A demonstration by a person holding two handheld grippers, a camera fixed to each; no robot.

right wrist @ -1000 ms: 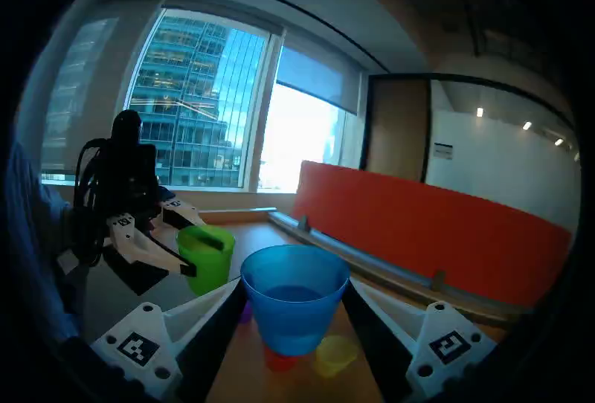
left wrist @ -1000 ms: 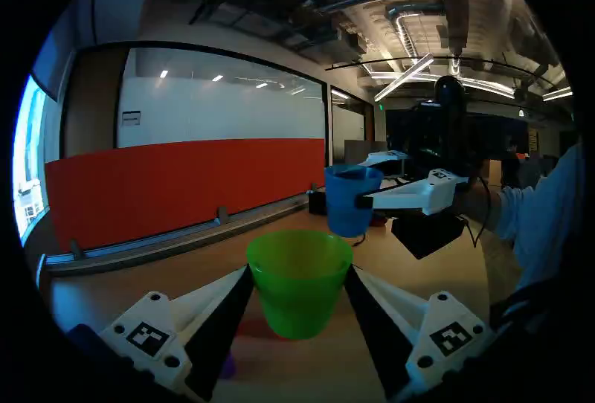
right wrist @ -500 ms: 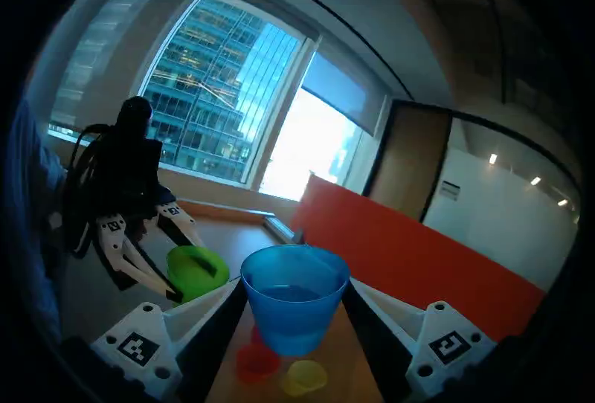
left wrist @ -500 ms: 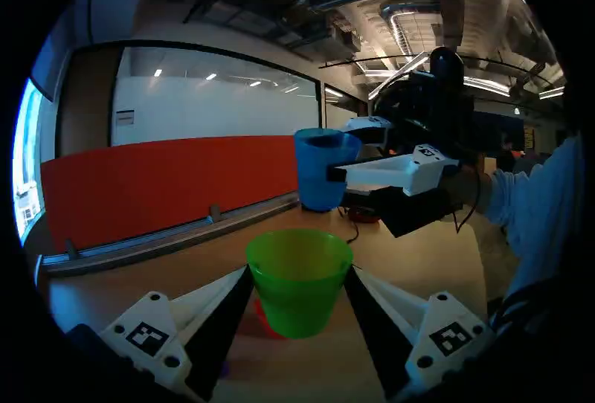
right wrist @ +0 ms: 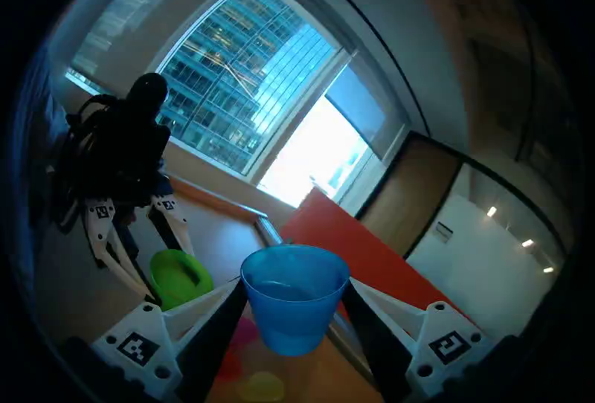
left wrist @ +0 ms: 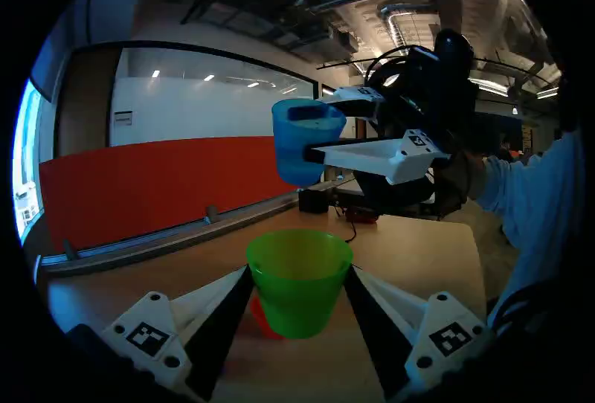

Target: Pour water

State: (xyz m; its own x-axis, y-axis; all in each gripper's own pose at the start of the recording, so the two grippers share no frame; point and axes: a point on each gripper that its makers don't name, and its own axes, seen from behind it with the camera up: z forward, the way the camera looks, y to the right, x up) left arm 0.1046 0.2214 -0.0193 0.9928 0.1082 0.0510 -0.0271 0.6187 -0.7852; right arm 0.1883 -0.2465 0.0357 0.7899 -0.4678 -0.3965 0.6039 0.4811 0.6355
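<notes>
water (right wrist: 286, 289): lying as a level pool inside the blue cup (right wrist: 294, 321); none of it is running over the rim.
right gripper (right wrist: 294, 286): i am pinching the blue cup with it, one finger pressing on each side of the wall.
left gripper (left wrist: 299, 275): i am clamping the green cup (left wrist: 299, 299) the same way, both fingers pressing on its sides, mouth facing up.
blue cup's place: in the left gripper view it is hanging in the air at 12 o'clock from the green cup, higher than it, apart from it and close to upright.
green cup's place: in the right gripper view it is showing at 9 o'clock from the blue cup, lower down, between the other gripper's white fingers.
table (left wrist: 416, 243): its wooden top is spreading out below both cups.
red cup (left wrist: 259, 315): sitting on the table at 7 o'clock from the green cup, partly hiding behind it.
yellow cup (right wrist: 260, 387): showing blurred at 6 o'clock under the blue cup.
sleeve (left wrist: 532, 202): my light blue arm is coming in at 3 o'clock behind the right gripper.
red partition (left wrist: 149, 187): running along the far table edge at 9 o'clock.
</notes>
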